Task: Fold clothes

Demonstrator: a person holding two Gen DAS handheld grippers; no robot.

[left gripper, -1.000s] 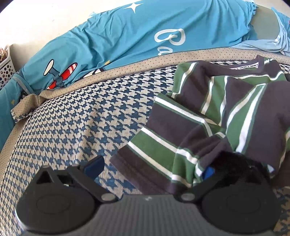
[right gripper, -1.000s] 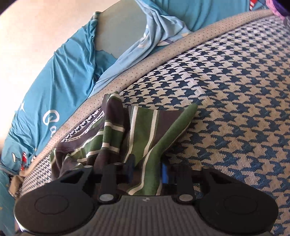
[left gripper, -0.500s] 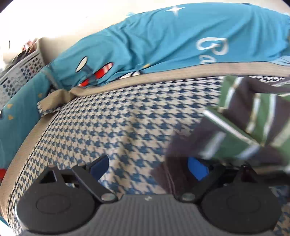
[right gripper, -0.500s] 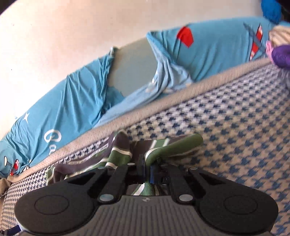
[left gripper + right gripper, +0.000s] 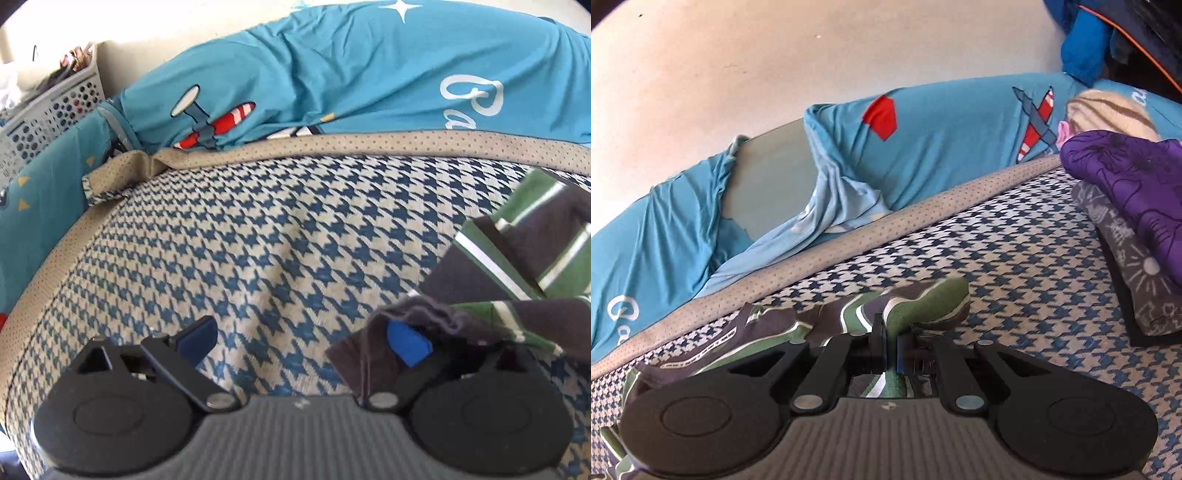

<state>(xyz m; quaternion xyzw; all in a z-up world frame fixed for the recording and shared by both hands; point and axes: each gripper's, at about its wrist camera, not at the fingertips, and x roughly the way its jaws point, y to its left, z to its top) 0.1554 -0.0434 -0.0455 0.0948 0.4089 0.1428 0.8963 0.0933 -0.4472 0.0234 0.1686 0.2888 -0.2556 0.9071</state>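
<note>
The right gripper [image 5: 891, 350] has its two fingers pressed together on a fold of the striped shirt [image 5: 923, 299]. The pinched green cloth bulges up above the fingertips, and the rest of the shirt trails to the left and lies low on the houndstooth cover [image 5: 1015, 258]. A strip of the shirt also hangs down between the fingers toward the camera.

The left gripper [image 5: 303, 338] is spread wide, with houndstooth cover [image 5: 240, 240] showing between its fingers. Its left pad [image 5: 197, 334] is bare. Its right pad [image 5: 408, 341] has a dark edge of the shirt [image 5: 517, 258] draped over and around it, so the cloth touches this finger, but nothing is pinched. From here the shirt is at the right side of the view, partly lifted, with its green, dark and white stripes running in several directions.

Behind the cover runs a beige dotted border [image 5: 332, 144], and behind that lies a teal sheet [image 5: 332, 66] with a plane print. A white perforated basket [image 5: 51, 110] stands at the far left. In the right wrist view a stack of folded clothes [image 5: 1134, 206], purple on top of grey, sits on the cover to the right, well apart from the shirt.
</note>
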